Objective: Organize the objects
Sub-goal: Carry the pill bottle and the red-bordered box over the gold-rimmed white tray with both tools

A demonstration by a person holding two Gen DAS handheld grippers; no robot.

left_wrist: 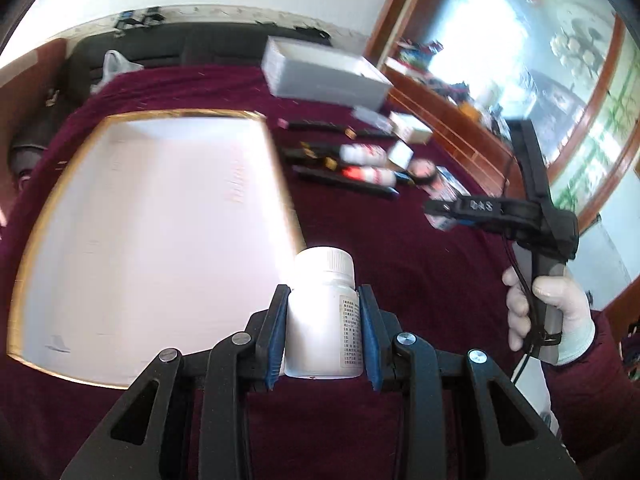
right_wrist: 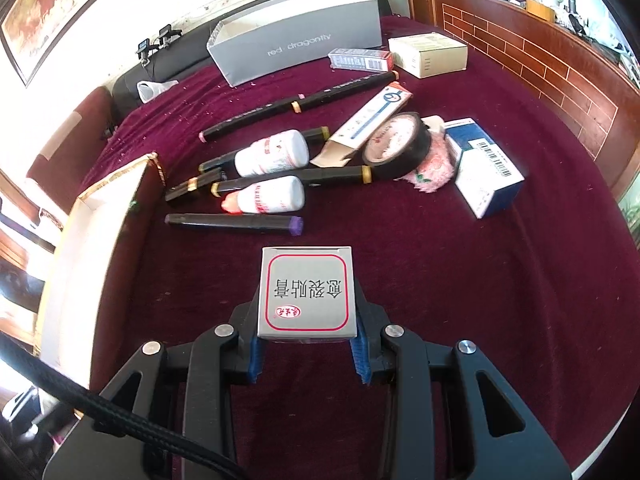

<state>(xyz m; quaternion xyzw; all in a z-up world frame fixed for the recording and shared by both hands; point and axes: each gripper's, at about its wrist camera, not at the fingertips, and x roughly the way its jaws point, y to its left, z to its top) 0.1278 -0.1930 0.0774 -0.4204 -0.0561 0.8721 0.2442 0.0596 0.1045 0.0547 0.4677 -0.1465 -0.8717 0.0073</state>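
My left gripper [left_wrist: 323, 300] is shut on a white pill bottle [left_wrist: 324, 312], held upright just right of a wide gold-rimmed white box [left_wrist: 152, 232]. My right gripper [right_wrist: 307, 320] is shut on a small silver box with a red border [right_wrist: 307, 292], held above the maroon cloth. The right gripper also shows in the left wrist view [left_wrist: 440, 206], held by a gloved hand. The gold-rimmed box's corner is at the left of the right wrist view [right_wrist: 100, 216].
On the maroon cloth [right_wrist: 440, 280] lie several black markers [right_wrist: 236, 222], two white bottles [right_wrist: 272, 154], black tape [right_wrist: 396, 148], a blue-white box [right_wrist: 484, 168], a cream box [right_wrist: 428, 54] and an open grey shoebox [right_wrist: 296, 48]. A wooden wall stands at right.
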